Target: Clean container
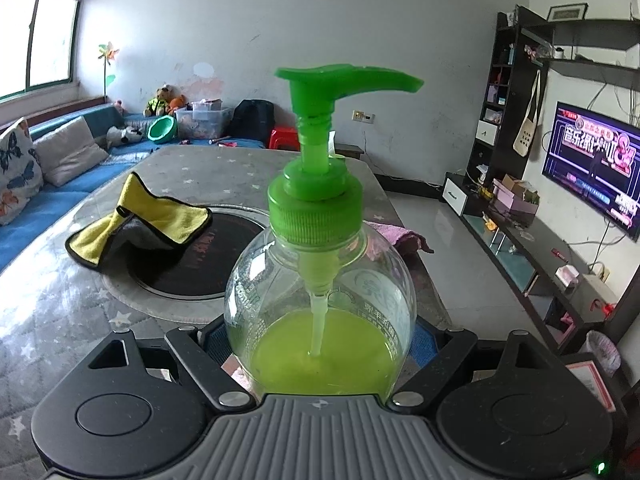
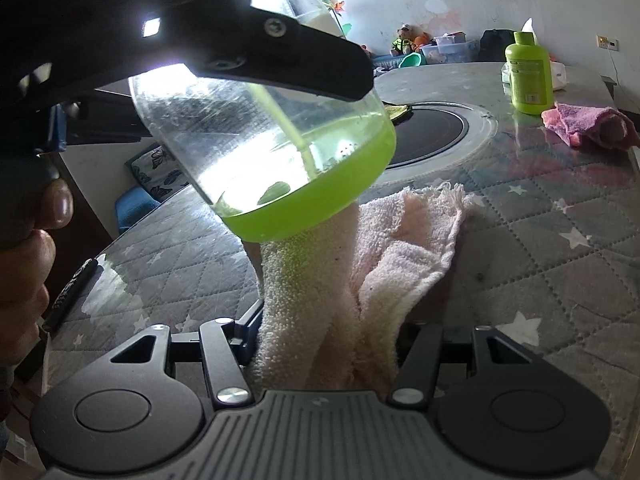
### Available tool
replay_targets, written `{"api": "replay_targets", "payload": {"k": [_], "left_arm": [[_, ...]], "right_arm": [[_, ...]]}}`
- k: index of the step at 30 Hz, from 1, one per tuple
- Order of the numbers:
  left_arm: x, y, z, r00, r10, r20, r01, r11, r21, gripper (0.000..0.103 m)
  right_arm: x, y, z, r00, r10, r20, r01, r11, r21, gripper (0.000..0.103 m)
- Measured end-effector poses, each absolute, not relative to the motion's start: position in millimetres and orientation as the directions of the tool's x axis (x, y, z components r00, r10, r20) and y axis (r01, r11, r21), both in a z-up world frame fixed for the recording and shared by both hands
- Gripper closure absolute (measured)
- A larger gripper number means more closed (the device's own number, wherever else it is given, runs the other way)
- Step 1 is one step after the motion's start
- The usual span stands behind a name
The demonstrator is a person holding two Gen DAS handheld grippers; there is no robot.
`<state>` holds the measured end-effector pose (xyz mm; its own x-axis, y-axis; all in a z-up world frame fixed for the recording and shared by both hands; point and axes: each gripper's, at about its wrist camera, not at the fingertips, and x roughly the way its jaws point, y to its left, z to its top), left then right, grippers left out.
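- The left gripper [image 1: 320,344] grips the round soap dispenser bottle [image 1: 320,312] by its belly, lifted clear of the worktop [image 1: 52,304].
- The right gripper [image 2: 324,344] pinches a pale pink towel [image 2: 360,264]; the towel's top meets the bottle's base at 12 o'clock.
- I judge wiping is under way; how much remains is unclear.

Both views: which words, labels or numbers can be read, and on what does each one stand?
TV screen: large Chinese characters, too distorted to quote.
Pump bottle: raised Chinese lettering on the clear wall, mirrored, not readable.
Tote bag: small dark print, too small to read.
Green bottle: label with fine print, too small to read.
Black pen: white lettering, blurred.
Nothing can be quoted with confidence.
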<state>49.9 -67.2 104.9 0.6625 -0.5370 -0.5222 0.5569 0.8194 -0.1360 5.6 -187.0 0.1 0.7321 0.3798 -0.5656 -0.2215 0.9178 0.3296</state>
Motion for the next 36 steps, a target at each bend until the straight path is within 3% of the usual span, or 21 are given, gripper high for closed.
{"api": "replay_targets", "payload": {"k": [7,13,23,36], "left_arm": [[57.0,-69.6,102.6,0.623,-0.569,-0.537,0.561,0.804,-0.2,0.016],[57.8,-77.2,90.0,0.629,-0.514,-0.584,0.558,0.821,-0.121,0.016],[53.5,-73.8,69.0,0.698,-0.415,-0.584,0.542,0.839,0.052,0.016],[66.3,-22.8,68.6,0.723,-0.367,-0.586,0.432,0.901,-0.032,0.016]], "right_arm": [[5.0,-188.5,-0.5,0.731,0.386,-0.563,-0.221,0.914,0.34,0.047],[4.1,-189.0,-0.9,0.731,0.389,-0.56,-0.223,0.913,0.342,0.046],[3.7,-187.9,-1.2,0.728,0.39,-0.563,-0.239,0.915,0.325,0.046],[1.5,-188.3,-2.3,0.729,0.39,-0.563,-0.249,0.917,0.313,0.046]]}}
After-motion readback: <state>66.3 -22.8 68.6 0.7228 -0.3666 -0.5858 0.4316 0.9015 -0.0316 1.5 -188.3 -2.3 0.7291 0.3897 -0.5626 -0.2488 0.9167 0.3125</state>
